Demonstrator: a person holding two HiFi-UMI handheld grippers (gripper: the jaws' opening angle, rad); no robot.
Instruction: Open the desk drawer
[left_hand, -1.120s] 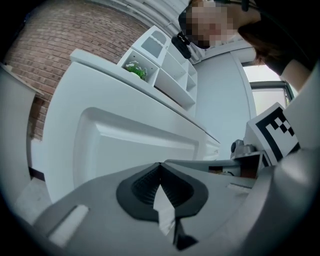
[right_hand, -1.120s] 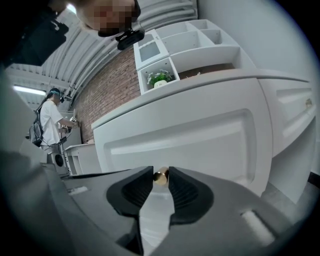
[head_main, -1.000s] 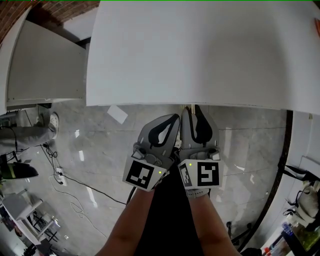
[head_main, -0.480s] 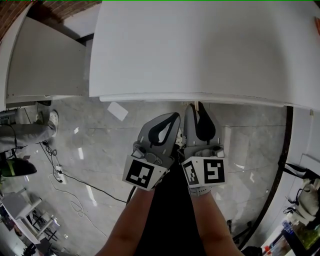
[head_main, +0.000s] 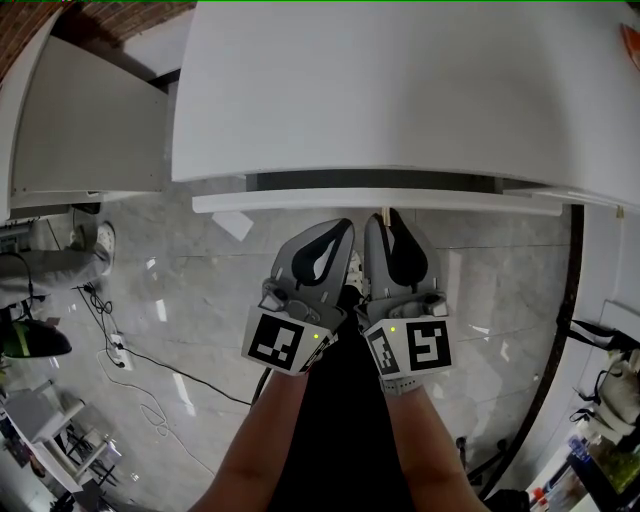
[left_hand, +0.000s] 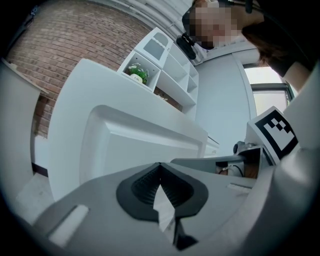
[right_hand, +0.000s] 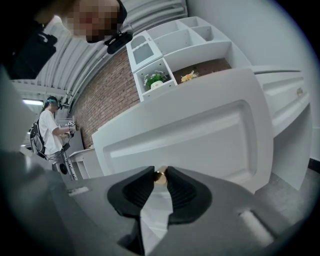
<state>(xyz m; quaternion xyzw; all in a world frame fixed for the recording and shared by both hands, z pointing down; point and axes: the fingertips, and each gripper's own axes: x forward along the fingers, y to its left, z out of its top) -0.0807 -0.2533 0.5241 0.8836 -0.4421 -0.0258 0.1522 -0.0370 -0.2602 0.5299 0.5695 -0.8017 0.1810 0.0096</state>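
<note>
R gripper (head_main: 386, 214) clamped on gold knob (right_hand: 160, 175) of drawer (right_hand: 190, 132) front; my L gripper (left_hand: 160, 166) jaws together, empty, just beside R.

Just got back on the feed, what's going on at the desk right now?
A person stands at a white desk with a tool in each hand. The right tool is shut on the small brass knob of the desk drawer. The drawer is open a little, with a dark gap between its front and the desk. The left tool sits beside the right one, its jaws together on nothing.
</note>
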